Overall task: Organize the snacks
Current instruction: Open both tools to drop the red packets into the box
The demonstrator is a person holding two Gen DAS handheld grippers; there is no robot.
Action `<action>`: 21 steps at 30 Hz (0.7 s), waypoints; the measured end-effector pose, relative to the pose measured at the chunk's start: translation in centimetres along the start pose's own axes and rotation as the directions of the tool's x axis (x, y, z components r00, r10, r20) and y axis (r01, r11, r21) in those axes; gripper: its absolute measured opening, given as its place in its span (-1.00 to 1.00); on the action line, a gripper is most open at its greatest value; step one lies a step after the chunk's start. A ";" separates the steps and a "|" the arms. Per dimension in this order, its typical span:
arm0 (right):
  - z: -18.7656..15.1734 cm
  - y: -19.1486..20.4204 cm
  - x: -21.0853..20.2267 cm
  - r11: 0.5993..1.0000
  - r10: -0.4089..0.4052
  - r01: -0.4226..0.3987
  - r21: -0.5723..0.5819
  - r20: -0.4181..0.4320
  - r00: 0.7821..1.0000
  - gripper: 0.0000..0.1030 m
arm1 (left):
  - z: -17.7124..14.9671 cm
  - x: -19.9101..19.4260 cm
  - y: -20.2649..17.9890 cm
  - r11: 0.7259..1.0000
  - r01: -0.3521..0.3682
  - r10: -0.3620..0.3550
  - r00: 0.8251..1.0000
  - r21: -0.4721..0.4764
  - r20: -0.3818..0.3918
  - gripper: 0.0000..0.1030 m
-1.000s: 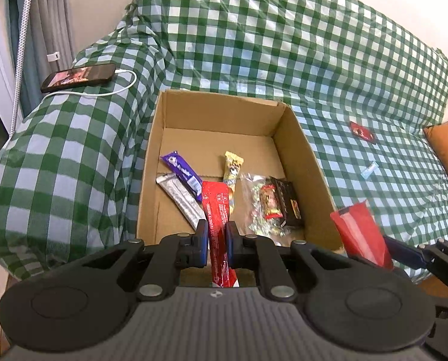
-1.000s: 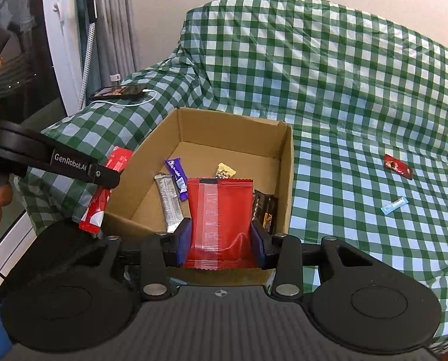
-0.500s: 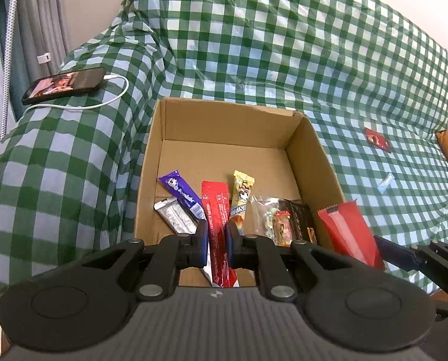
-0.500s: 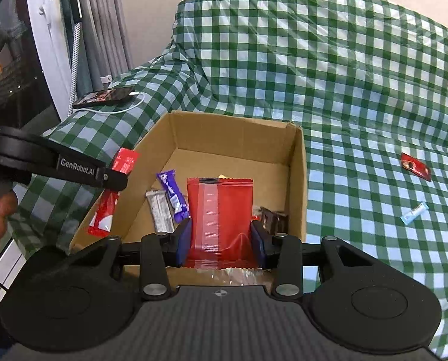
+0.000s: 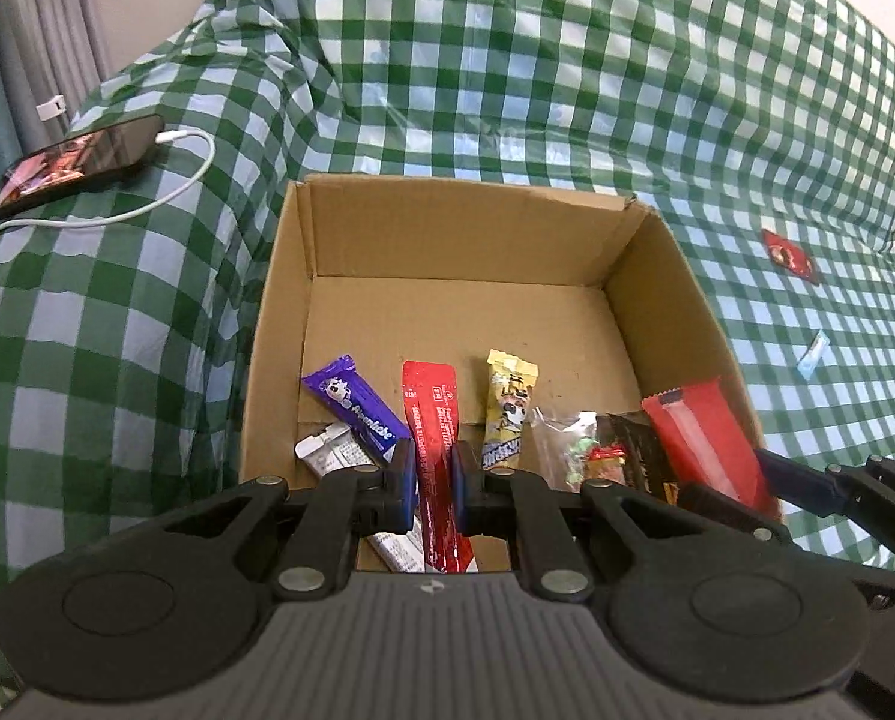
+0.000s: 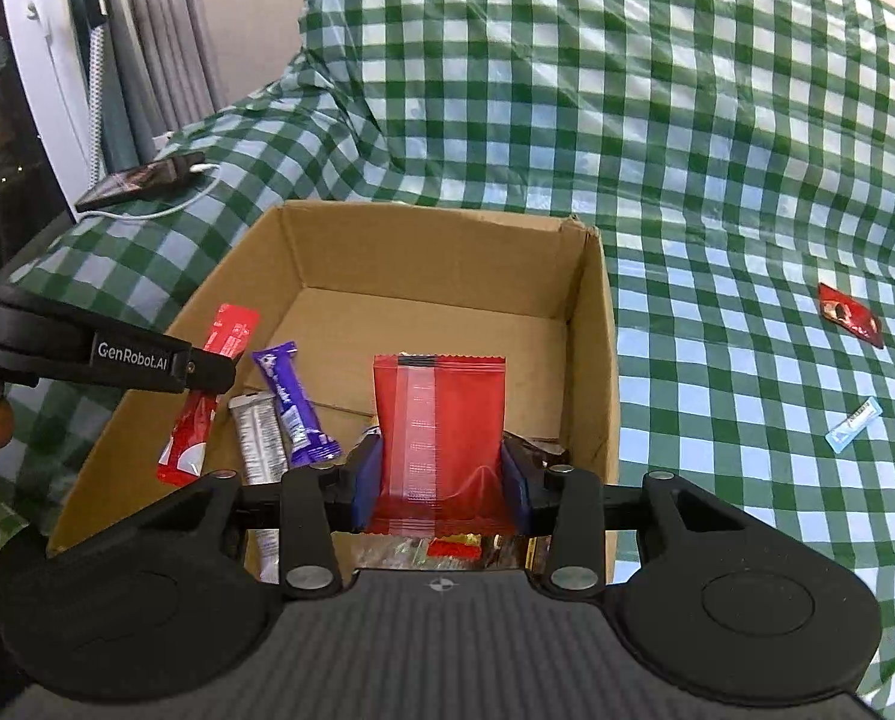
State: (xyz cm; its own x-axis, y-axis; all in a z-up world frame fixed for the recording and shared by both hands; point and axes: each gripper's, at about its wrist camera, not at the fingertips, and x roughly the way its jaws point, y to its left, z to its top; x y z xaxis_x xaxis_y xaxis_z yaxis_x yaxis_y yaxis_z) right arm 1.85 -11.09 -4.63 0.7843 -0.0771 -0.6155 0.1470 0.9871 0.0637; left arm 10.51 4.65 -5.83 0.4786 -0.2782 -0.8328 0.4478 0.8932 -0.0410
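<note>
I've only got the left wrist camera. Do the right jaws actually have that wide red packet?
Observer: Yes. The right gripper has its jaws pressed on both side edges of the wide red packet, which buckles slightly between them.
Operator: Where's it hanging?
Observer: Over the near end of the cardboard box, with a clear sweet bag showing under it.
Operator: Anything on my side?
Observer: Seen side-on, the left gripper has a finger reading GenRobot.AI, crossing the thin red stick pack.
</note>
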 end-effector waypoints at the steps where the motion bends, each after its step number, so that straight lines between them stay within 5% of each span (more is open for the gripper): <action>1: 0.1 0.0 0.4 1.000 0.000 0.000 0.000 -0.004 1.000 -0.14 | 0.1 0.4 0.0 1.000 -0.001 0.001 1.000 0.003 -0.003 -0.75; 6: 0.3 -0.1 2.0 1.000 -0.001 0.002 0.010 -0.013 1.000 -0.09 | 0.7 2.1 0.2 1.000 -0.021 0.021 1.000 0.011 -0.019 -0.70; 8: 0.6 -0.3 2.5 0.999 0.001 -0.001 0.043 -0.003 1.000 0.13 | 0.9 2.3 0.5 0.999 -0.045 0.044 0.999 -0.012 -0.020 -0.14; 9: 0.7 -0.5 2.7 0.997 0.004 -0.004 0.072 0.002 1.000 0.41 | 1.1 2.3 0.7 0.998 -0.057 0.056 0.998 -0.027 -0.016 0.59; 10: 0.9 -0.7 2.9 0.994 0.004 -0.005 0.106 0.006 1.000 0.52 | 1.1 2.0 1.0 0.996 -0.074 0.074 0.997 -0.046 -0.001 1.00; 13: 1.3 -1.2 2.8 0.987 0.014 -0.015 0.162 0.009 1.000 0.57 | 0.5 0.6 1.3 0.994 -0.099 0.101 0.993 -0.050 0.055 0.99; 21: -1.3 0.6 -0.7 0.991 0.016 -0.010 0.131 -0.044 0.999 0.68 | -4.2 -2.5 0.8 0.991 -0.132 0.131 0.990 -0.035 -0.045 0.99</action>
State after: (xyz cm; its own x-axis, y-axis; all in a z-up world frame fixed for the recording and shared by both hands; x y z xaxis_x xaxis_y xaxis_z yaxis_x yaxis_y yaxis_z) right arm 0.63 -10.27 -5.16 0.7592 -0.0547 -0.6485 0.2164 0.9610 0.1722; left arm 6.49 7.58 -6.07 0.4983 -0.1429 -0.8552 0.3538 0.9340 0.0501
